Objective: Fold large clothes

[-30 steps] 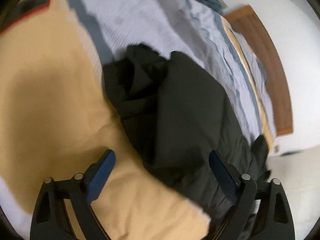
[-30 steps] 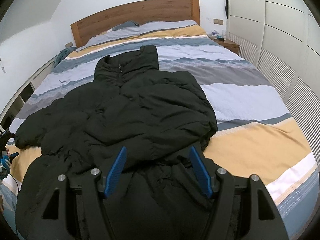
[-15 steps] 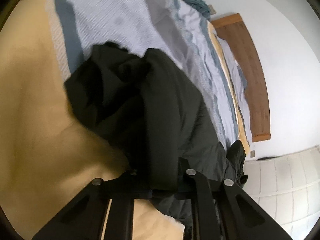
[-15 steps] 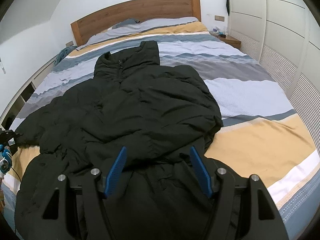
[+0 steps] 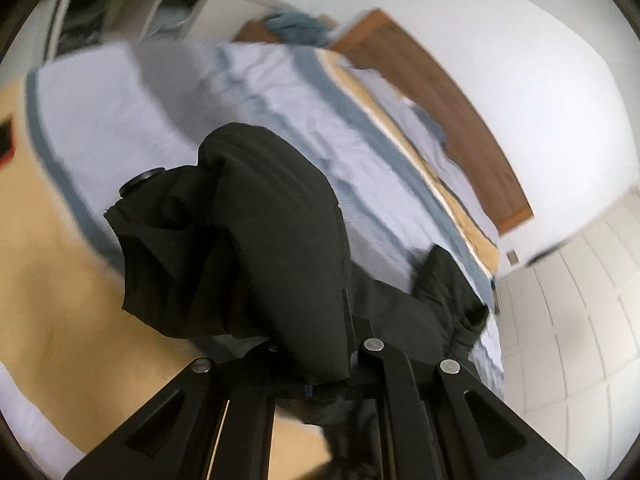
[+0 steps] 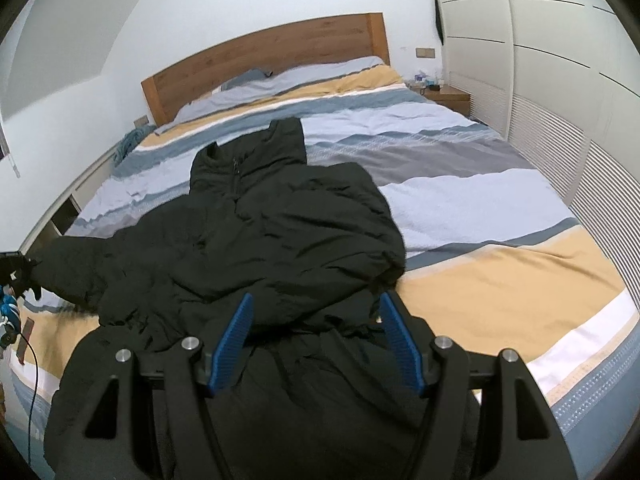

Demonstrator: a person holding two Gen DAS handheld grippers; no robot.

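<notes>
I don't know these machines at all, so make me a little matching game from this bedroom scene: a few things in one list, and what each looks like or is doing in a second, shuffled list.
Things:
1. left tongs
2. right tongs
3. black jacket
4. headboard

Descriptions:
A. brown wood, against the white wall
B. open, nothing pinched, poised over the near edge of the garment
C. spread out on the striped bedcover
D. shut on a sleeve, holding it off the bed

Pairs: 1-D, 2-B, 3-C, 4-A
</notes>
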